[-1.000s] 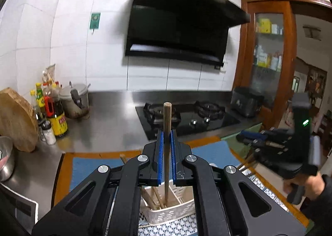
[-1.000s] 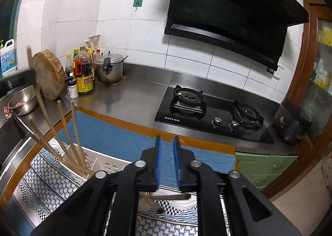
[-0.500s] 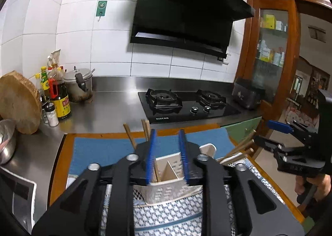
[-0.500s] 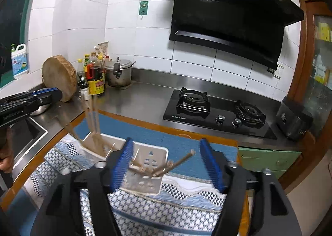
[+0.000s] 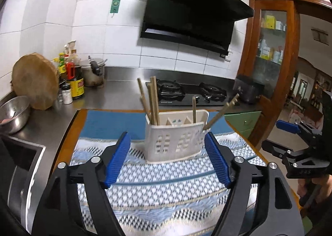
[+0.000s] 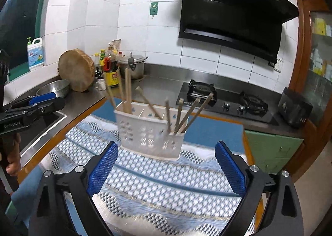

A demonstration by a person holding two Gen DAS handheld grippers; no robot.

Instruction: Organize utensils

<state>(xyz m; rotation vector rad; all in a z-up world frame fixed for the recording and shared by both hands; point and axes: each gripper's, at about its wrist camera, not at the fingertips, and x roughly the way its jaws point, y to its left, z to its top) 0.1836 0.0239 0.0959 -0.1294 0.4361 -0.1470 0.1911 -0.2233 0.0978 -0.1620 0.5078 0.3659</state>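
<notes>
Left wrist view: the left gripper (image 5: pixel 167 160), with black arms and blue ribbed pads, has its jaws opening and nothing between them; the white perforated plastic utensil caddy (image 5: pixel 175 139) stands upright beyond the pads on the blue-and-white patterned woven cloth (image 5: pixel 166 194). Pale wooden chopsticks (image 5: pixel 152 102) lean in its left compartment, one stands further right, and others slant out at the right end. The right gripper (image 5: pixel 288 138) shows at the frame's right edge, a hand beneath it. Right wrist view: the right gripper (image 6: pixel 166 168) is likewise opening, empty, spread wide short of the caddy (image 6: pixel 149 132); the chopsticks (image 6: pixel 126 93) sit in two loose groups, upright on the left, fanned on the right. The left gripper (image 6: pixel 35 104) appears at the far left, well apart from the caddy. Judgement: no loose utensil shows on the cloth, so sorting seems nearly done. A clean finish calls for drawing both tools straight back, clear of the leaning sticks, since a brush against the fanned group could tip the light caddy.
</notes>
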